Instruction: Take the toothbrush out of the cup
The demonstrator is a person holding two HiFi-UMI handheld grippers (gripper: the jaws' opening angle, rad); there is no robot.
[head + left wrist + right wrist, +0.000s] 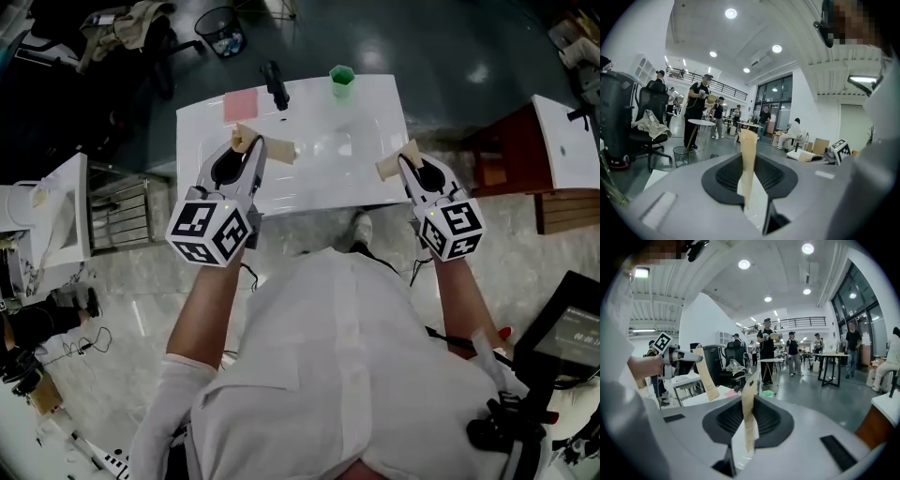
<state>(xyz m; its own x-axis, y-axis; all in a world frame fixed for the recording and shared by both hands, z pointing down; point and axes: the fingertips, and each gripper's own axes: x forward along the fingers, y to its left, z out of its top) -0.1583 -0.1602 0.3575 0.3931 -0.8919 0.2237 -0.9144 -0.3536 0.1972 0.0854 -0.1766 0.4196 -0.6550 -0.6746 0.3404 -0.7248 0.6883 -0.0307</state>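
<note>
Left gripper [263, 144]: you are holding it over the table's [309, 183] near edge, jaws apart, empty | right gripper [399, 158]: likewise parted, gripping nothing | green cup [341, 81] is standing at the far edge | black stick [275, 84], possibly the toothbrush, is lying apart from it, beside a pink pad [240, 105].

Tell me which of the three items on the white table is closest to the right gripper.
The green cup, at the white table's far edge. It stands furthest right of the three; the black object and pink square lie further left.
</note>
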